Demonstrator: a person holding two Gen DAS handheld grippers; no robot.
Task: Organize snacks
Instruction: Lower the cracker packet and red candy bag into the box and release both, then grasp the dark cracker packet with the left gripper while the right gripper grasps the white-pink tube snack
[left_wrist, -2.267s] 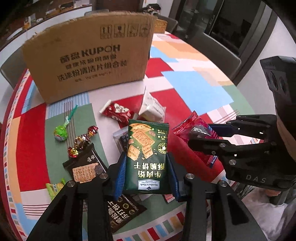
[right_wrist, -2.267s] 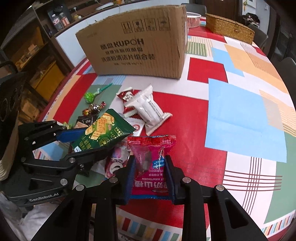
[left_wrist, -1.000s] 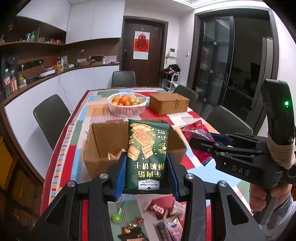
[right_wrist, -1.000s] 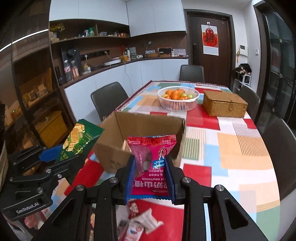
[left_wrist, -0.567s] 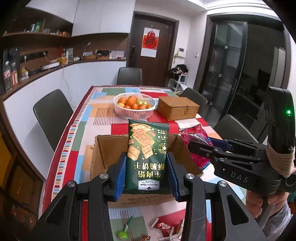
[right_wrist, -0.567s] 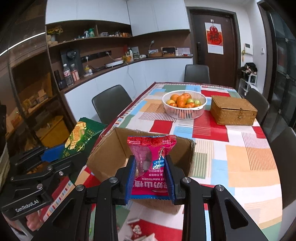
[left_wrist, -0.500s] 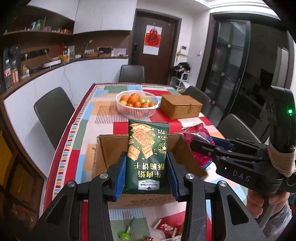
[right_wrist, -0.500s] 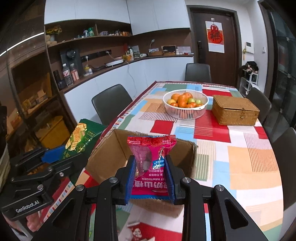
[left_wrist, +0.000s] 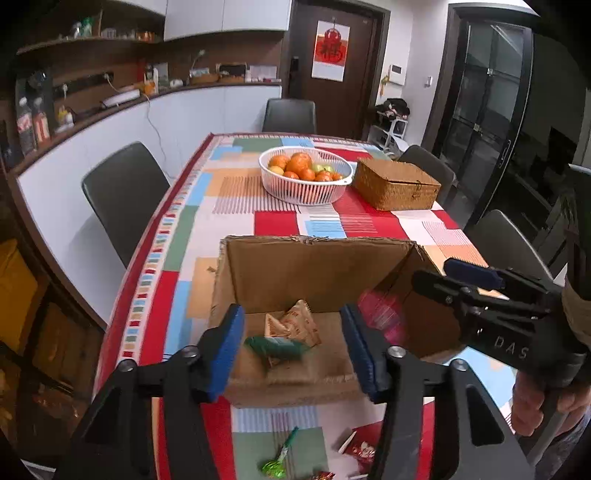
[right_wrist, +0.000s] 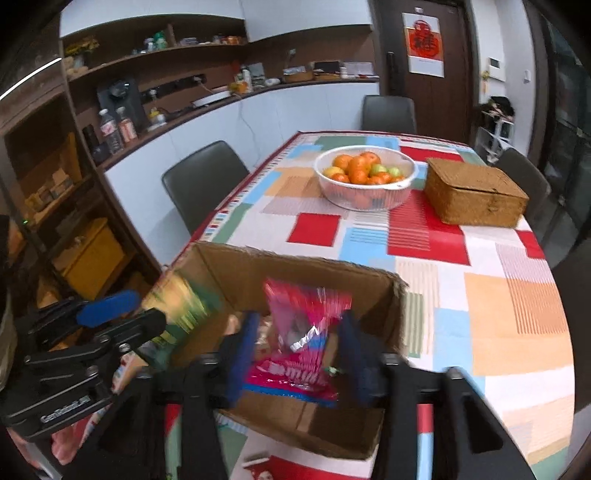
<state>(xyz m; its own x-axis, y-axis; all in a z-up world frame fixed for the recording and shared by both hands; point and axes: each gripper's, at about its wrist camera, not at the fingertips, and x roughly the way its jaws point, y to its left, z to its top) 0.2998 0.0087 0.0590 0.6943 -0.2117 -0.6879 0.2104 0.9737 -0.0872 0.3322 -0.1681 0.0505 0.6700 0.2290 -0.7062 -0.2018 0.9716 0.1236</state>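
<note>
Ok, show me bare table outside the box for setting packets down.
Bare tablecloth lies between the cardboard box and the fruit basket, and right of the box, nearer than the wicker box. Crowded: the near side, with a lollipop and red packet.

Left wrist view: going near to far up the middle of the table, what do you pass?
Green lollipop → cardboard box → fruit basket → chair at the far end.
</note>
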